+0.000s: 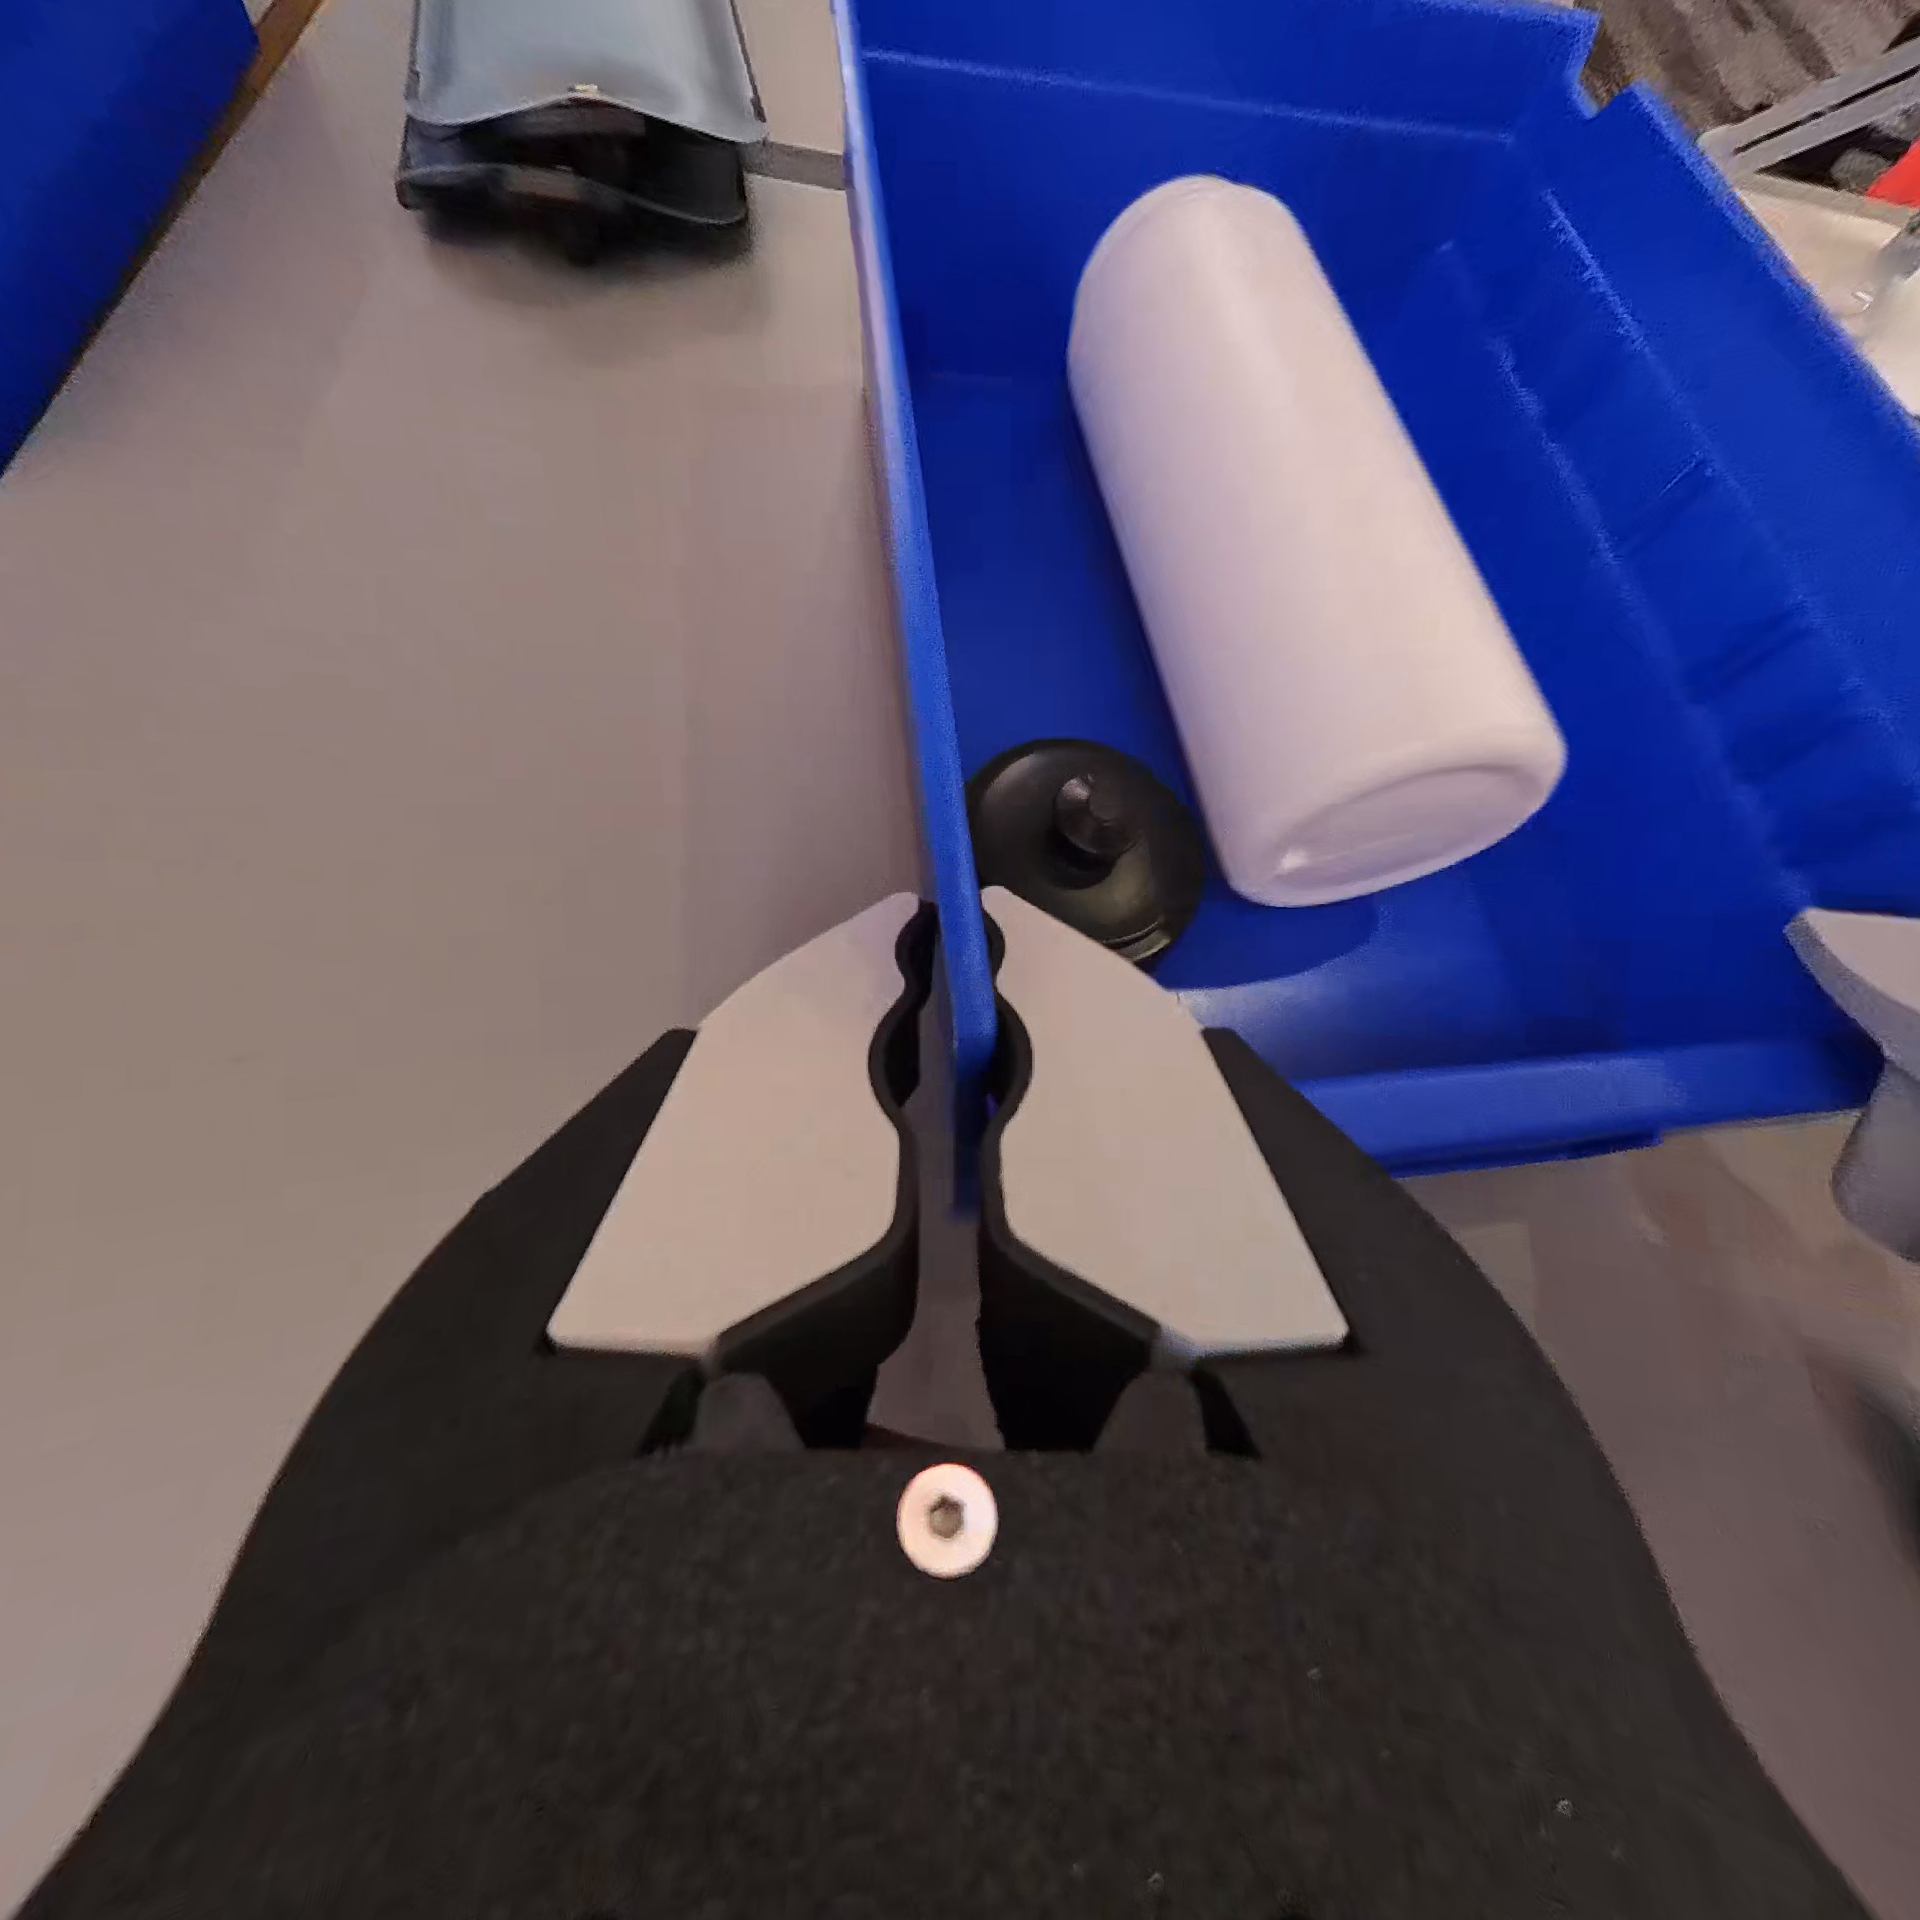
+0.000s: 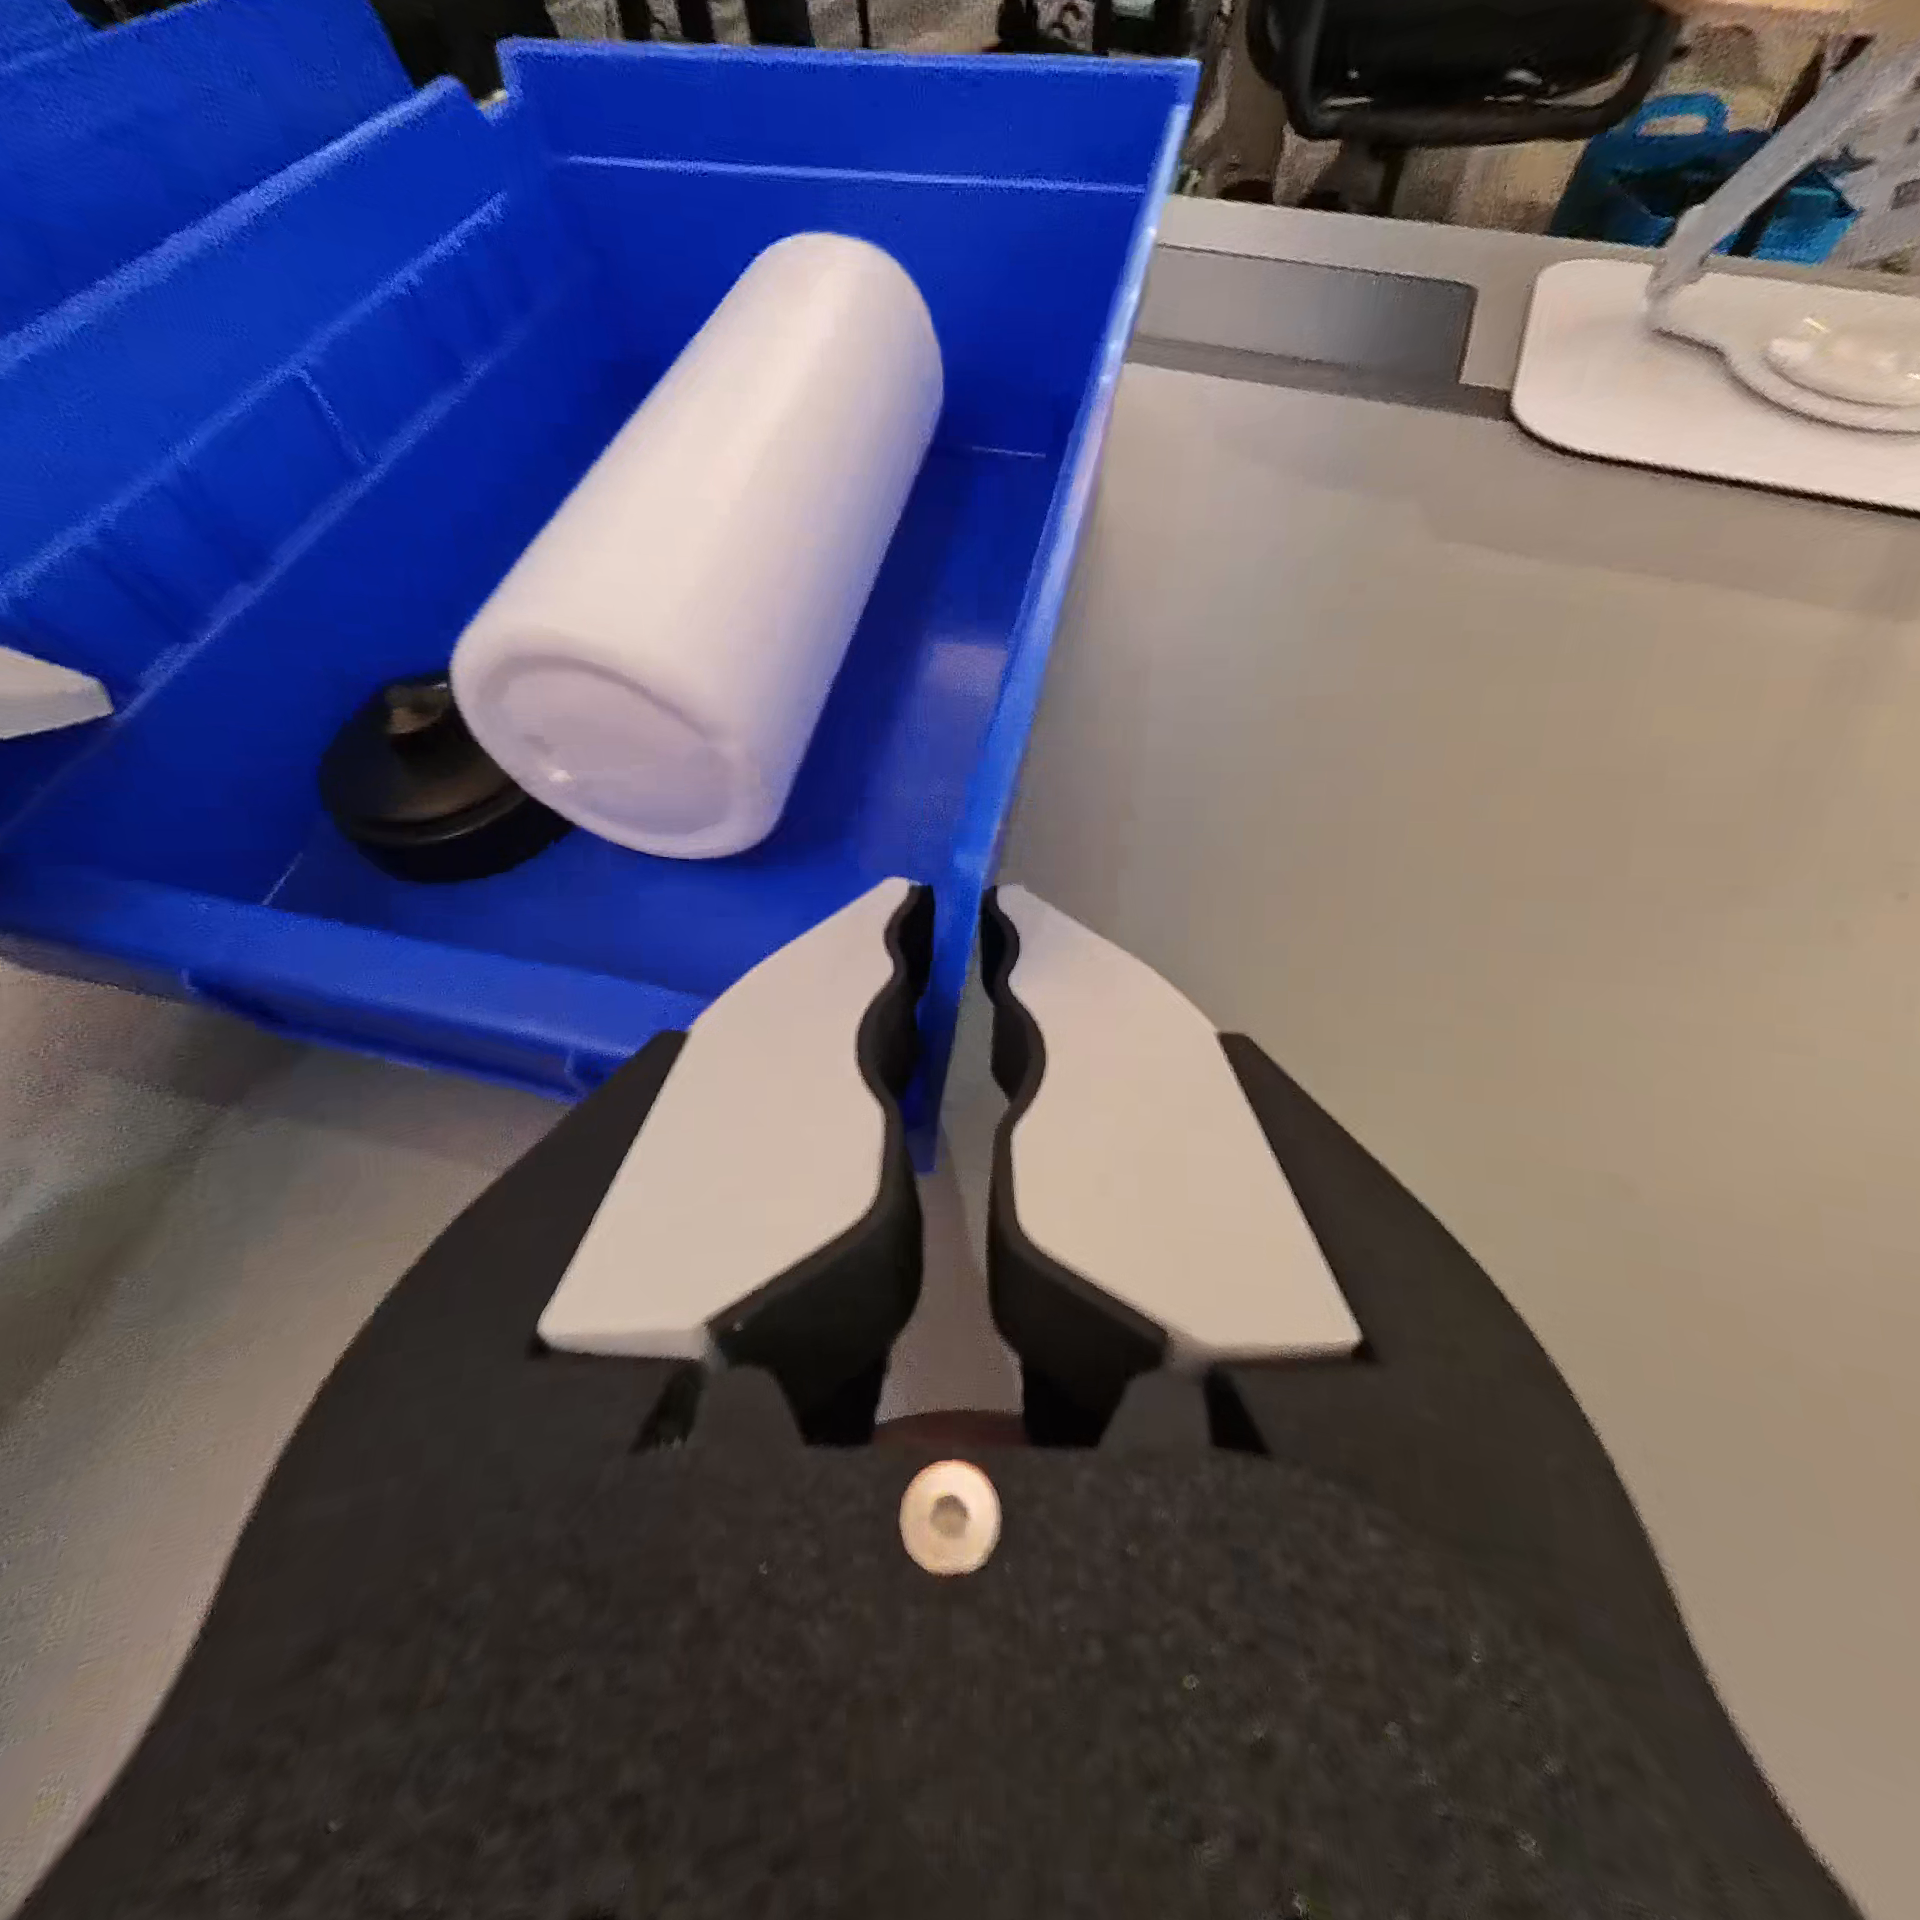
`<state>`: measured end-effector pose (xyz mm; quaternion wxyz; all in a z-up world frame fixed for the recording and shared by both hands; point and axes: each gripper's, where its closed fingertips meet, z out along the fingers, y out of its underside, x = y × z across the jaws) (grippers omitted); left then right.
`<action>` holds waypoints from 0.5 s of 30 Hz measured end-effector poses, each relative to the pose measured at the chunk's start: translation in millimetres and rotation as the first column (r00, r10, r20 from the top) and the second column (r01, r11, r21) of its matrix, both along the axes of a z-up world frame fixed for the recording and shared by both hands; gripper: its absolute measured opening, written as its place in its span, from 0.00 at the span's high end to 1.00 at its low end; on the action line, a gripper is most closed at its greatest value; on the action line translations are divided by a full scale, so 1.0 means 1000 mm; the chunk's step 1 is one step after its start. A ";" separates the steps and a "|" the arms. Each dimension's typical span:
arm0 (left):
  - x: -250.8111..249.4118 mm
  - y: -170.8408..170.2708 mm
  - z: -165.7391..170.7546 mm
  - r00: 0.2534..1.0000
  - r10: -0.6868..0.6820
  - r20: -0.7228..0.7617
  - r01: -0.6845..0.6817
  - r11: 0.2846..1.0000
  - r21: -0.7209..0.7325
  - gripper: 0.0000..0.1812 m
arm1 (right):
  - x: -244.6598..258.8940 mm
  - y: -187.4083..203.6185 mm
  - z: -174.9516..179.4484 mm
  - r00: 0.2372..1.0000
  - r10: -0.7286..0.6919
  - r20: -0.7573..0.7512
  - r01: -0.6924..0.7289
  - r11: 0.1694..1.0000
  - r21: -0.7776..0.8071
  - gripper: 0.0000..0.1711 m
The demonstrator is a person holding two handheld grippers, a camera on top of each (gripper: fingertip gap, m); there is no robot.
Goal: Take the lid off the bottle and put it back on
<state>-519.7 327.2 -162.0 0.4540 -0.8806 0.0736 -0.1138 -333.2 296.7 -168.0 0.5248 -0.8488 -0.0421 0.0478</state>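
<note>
A blue plastic bin (image 1: 1455, 1101) sits on a grey counter (image 1: 468, 675), and each claw is clamped on one of its side walls. The left claw (image 1: 958, 914) pinches the bin's left wall near the front corner; the right claw (image 2: 956, 899) pinches the right wall the same way. Inside, a white bottle (image 2: 707, 540) lies on its side, its flat base toward the front. A black lid (image 2: 416, 790) with a small knob on top rests on the bin floor, just beside the bottle's base and apparently touching it. Whether this is the bottle's own lid cannot be told, since the bottle's mouth end faces away. A dark pouch (image 1: 577, 114) lies farther back on the counter, and a white mat (image 2: 1714, 374) off to the right

The risk from here: the bottle is round and unsecured, so tilting or jerking the bin could roll it, knocking the lid aside. Thin walls may also slip from the claws
</note>
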 end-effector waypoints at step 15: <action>-0.018 -0.015 0.008 0.955 0.150 -0.254 -0.146 0.989 0.035 0.82 | 0.236 -0.097 0.064 0.992 0.040 0.122 -0.054 0.993 0.109 0.81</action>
